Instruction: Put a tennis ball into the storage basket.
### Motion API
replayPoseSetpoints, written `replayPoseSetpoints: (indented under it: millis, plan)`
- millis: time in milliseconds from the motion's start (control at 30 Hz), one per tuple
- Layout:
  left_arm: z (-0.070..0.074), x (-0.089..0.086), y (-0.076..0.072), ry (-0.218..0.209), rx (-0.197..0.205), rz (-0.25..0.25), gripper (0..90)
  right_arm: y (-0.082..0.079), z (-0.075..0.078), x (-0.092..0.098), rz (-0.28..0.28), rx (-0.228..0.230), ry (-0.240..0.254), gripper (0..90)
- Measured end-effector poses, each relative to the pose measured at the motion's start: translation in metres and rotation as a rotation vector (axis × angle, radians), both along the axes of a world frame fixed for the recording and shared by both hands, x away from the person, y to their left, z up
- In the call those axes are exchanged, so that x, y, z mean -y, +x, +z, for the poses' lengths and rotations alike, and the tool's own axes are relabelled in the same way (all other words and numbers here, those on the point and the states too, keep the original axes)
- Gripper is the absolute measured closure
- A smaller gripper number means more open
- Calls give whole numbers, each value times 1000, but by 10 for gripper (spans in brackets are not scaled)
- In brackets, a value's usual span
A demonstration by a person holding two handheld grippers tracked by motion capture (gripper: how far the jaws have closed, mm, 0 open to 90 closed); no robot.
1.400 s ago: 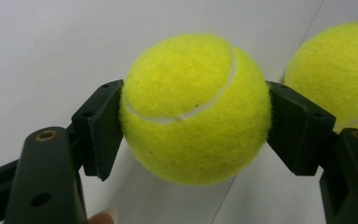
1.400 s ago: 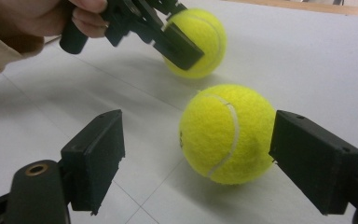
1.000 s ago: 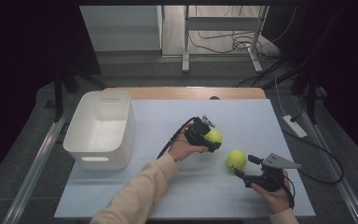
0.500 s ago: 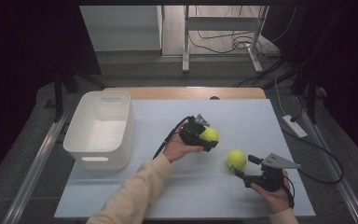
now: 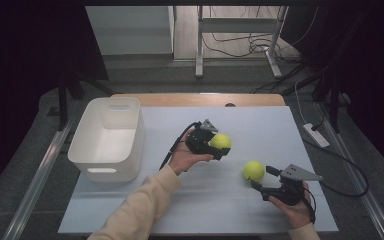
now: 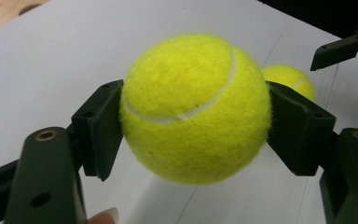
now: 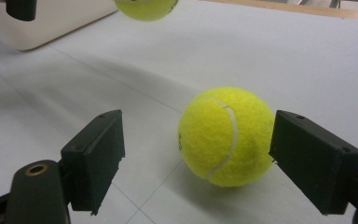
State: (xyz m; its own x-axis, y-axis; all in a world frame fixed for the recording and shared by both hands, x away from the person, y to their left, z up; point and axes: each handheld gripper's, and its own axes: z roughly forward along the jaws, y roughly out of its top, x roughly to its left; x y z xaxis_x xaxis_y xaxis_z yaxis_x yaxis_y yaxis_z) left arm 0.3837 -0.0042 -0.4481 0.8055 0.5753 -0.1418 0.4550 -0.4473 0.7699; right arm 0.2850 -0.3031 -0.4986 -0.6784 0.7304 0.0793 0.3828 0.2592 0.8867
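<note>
Nearest the person, the right hand (image 5: 294, 207) rests low at the front right of the table (image 5: 280, 125), holding the right gripper (image 5: 261, 178) level so that it points left and slightly away. Its jaws stand wide apart. The second tennis ball (image 5: 254, 170) sits on the table between them, closer to the jaw on the right of the right gripper view, with a gap on both sides (image 7: 226, 135). This ball is bright yellow-green and fuzzy, with a curved white seam down its face.

Farther in, the left forearm in a cream sleeve (image 5: 140, 210) reaches diagonally from the bottom edge to the middle of the table. The left hand (image 5: 187, 157) cups the left gripper (image 5: 219, 145) from below, with the jaws pointing right. They are clamped on the first tennis ball (image 5: 220, 141), one pad pressing each side at its widest part, and the ball is clear of the table surface (image 6: 196, 107). It is the same felted yellow-green, with a white seam arcing across its front.

Beyond, at the left edge of the table, stands a white plastic bin (image 5: 92, 150).
</note>
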Motion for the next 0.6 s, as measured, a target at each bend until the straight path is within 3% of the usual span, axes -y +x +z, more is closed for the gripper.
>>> replayPoseSetpoints:
  millis: [400, 600]
  plan:
    - [8, -10, -4, -12, 38, 18, 266, 0, 0, 0, -1, 2, 2, 177]
    - [12, -15, -5, -45, 18, 22, 266, 0, 0, 0, 0, 3, 1, 177]
